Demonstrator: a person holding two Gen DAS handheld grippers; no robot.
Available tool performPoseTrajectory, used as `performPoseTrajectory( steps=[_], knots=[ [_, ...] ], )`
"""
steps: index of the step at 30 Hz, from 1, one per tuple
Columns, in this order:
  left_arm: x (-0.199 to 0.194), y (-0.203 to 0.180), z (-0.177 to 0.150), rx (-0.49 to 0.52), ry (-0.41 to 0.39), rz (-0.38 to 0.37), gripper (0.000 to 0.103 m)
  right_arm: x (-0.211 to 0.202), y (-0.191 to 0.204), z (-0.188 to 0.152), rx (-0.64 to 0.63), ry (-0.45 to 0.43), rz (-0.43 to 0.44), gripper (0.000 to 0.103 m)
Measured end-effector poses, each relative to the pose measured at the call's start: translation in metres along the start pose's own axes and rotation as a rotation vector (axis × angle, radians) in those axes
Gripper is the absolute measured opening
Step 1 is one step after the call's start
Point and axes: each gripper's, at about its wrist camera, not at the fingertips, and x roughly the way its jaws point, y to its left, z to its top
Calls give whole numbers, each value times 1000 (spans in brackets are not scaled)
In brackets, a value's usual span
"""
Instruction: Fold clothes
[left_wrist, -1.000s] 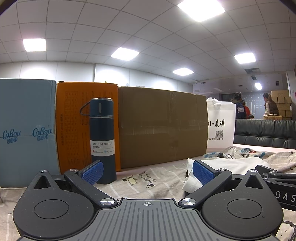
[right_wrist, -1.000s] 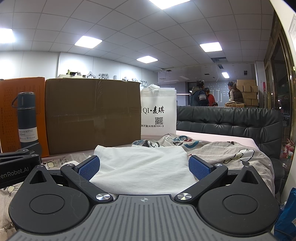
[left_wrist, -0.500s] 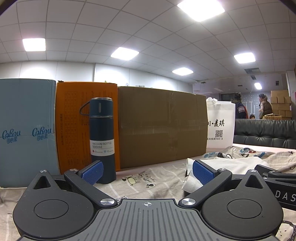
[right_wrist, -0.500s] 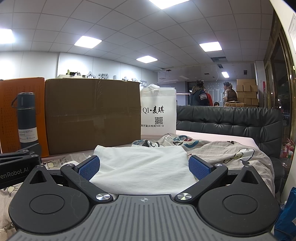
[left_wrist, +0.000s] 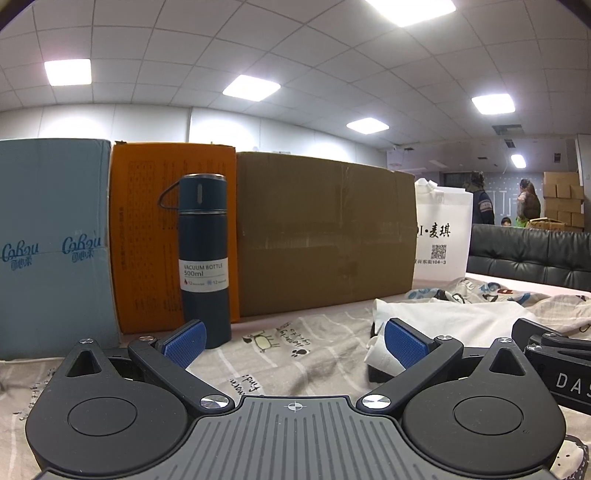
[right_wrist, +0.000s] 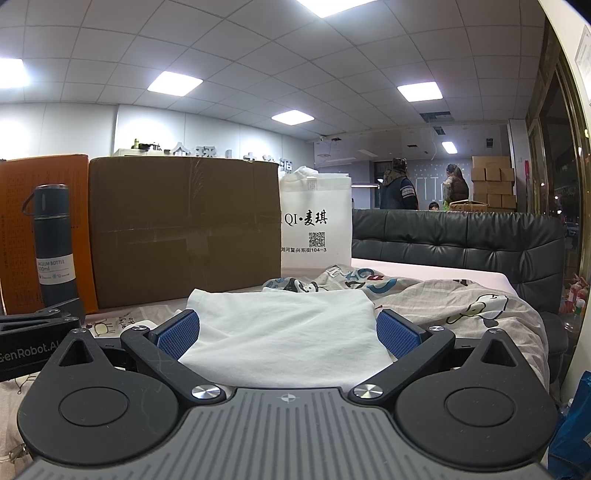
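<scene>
A folded white garment (right_wrist: 284, 332) lies flat on the patterned sheet (left_wrist: 295, 354). In the right wrist view it lies straight ahead, between my right gripper's blue pads. My right gripper (right_wrist: 290, 332) is open and low over the garment's near edge. In the left wrist view the garment (left_wrist: 454, 321) is to the right. My left gripper (left_wrist: 293, 341) is open and empty, low over the sheet, left of the garment. The right gripper's black body (left_wrist: 554, 362) shows at the right edge there.
A dark blue vacuum bottle (left_wrist: 203, 266) stands ahead of the left gripper. Behind it stand a blue box (left_wrist: 51, 240), an orange box (left_wrist: 147, 240), a brown carton (left_wrist: 325, 232) and a white bag (right_wrist: 316, 229). A black sofa (right_wrist: 461, 243) is at right.
</scene>
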Motion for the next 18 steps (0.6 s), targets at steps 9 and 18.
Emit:
performPoseTrajectory(
  steps=[9, 18],
  knots=[
    [0, -1, 0, 7, -2, -5, 103, 0, 0, 0, -4, -1, 0, 103],
    [0, -3, 0, 12, -3, -11, 103, -1, -2, -1, 9, 3, 1, 103]
  ],
)
